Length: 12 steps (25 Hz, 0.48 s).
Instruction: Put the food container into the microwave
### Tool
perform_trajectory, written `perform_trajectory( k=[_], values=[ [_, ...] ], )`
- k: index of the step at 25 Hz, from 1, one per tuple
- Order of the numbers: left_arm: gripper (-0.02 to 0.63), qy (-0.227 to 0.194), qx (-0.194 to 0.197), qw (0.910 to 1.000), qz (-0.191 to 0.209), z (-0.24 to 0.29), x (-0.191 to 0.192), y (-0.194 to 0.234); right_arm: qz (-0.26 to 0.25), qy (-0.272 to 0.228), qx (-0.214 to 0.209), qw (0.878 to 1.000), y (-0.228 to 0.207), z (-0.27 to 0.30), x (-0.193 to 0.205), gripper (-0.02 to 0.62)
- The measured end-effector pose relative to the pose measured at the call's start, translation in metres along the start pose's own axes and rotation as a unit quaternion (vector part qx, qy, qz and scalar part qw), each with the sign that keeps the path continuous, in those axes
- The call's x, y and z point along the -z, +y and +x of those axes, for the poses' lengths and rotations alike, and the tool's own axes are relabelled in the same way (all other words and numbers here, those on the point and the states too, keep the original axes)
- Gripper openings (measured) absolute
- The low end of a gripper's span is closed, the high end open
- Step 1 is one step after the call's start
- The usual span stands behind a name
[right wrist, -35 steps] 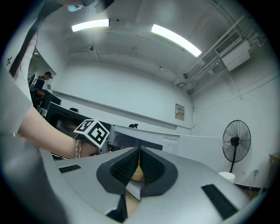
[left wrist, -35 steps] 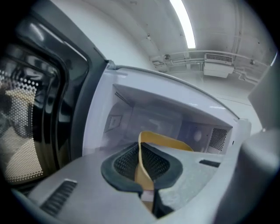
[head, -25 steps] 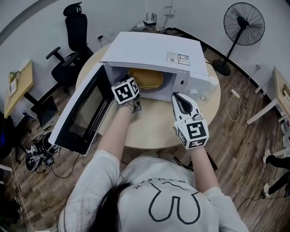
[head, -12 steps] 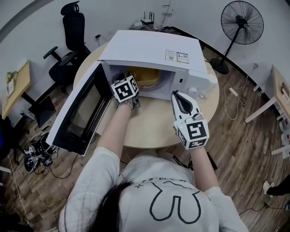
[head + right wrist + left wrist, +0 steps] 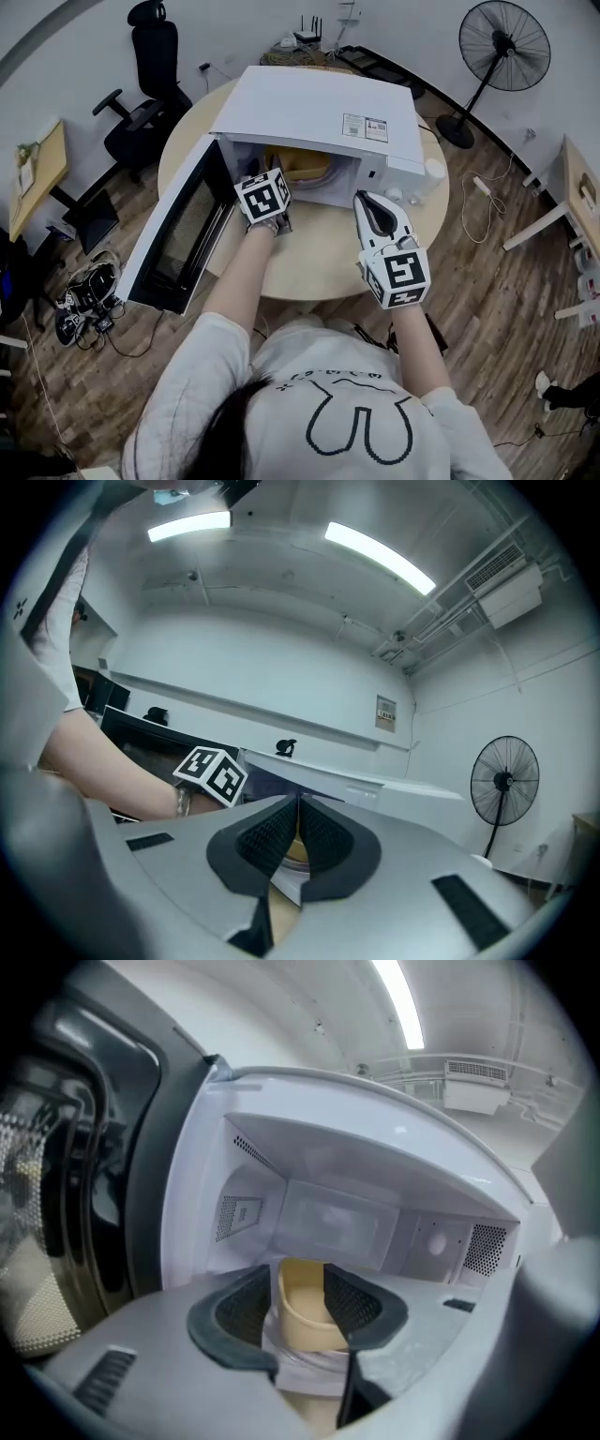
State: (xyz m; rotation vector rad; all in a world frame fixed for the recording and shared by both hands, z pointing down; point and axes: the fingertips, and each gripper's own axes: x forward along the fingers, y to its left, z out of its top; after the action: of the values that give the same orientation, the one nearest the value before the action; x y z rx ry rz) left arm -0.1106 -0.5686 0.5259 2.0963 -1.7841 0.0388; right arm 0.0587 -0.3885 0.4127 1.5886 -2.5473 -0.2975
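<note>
The white microwave (image 5: 319, 103) stands on a round table with its door (image 5: 178, 234) swung wide to the left. A tan food container (image 5: 302, 165) sits inside on the glass turntable. In the left gripper view the container (image 5: 305, 1312) shows beyond the gap between the jaws, not touching them. My left gripper (image 5: 270, 187) is at the cavity mouth, and the left gripper (image 5: 300, 1299) is open. My right gripper (image 5: 365, 198) hovers over the table to the right of the opening. This right gripper (image 5: 298, 806) is shut on nothing.
The round wooden table (image 5: 309, 258) has bare room in front of the microwave. A small white cup (image 5: 433, 170) stands at the microwave's right. A standing fan (image 5: 503, 47) is at back right, an office chair (image 5: 150, 84) at back left, and cables (image 5: 80, 305) lie on the floor.
The container now sits deeper in the cavity, free of the jaws. My left gripper has drawn back slightly toward the cavity mouth. The right gripper has stayed put.
</note>
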Motion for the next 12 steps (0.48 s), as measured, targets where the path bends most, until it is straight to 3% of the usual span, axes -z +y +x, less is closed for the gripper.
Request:
perform_trajectory(
  k=[12],
  values=[
    [0.172, 0.027, -0.009, 0.9996, 0.006, -0.026, -0.026, -0.007, 0.035, 0.023, -0.009, 0.999, -0.010, 0.011, -0.036, 0.031]
  ],
)
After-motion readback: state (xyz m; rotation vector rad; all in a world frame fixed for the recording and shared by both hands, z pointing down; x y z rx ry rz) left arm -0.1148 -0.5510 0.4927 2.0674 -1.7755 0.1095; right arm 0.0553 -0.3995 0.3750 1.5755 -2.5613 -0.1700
